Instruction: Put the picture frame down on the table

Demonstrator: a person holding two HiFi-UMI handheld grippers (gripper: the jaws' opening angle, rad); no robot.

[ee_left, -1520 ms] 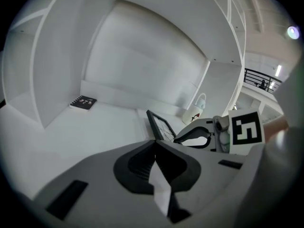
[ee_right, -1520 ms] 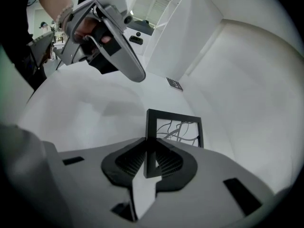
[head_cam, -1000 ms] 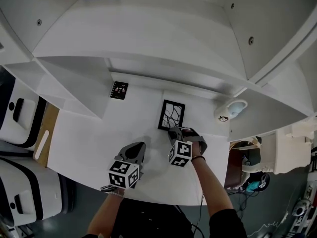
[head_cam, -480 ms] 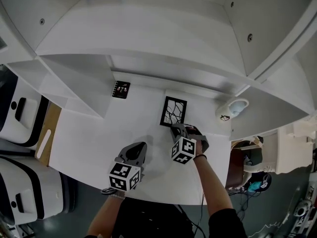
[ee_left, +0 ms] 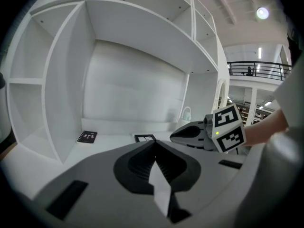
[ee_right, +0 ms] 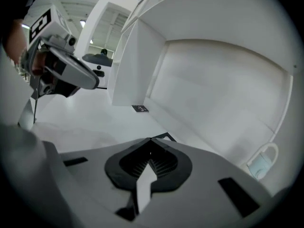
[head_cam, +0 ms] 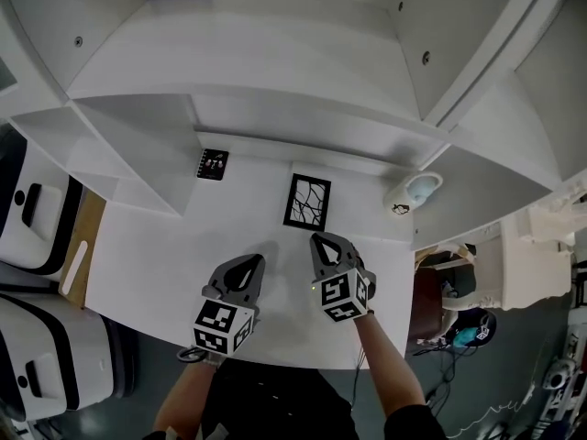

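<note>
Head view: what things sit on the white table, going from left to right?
Black notebook → picture frame → mug.

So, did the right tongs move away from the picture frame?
Yes. The right tongs were at the near edge of the picture frame; they have pulled back toward the person, and bare table now shows between them.

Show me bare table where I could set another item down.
Bare: the table's left half, between the notebook and the near edge; also the strip between notebook and picture frame. Tighter at right, between frame and mug.
</note>
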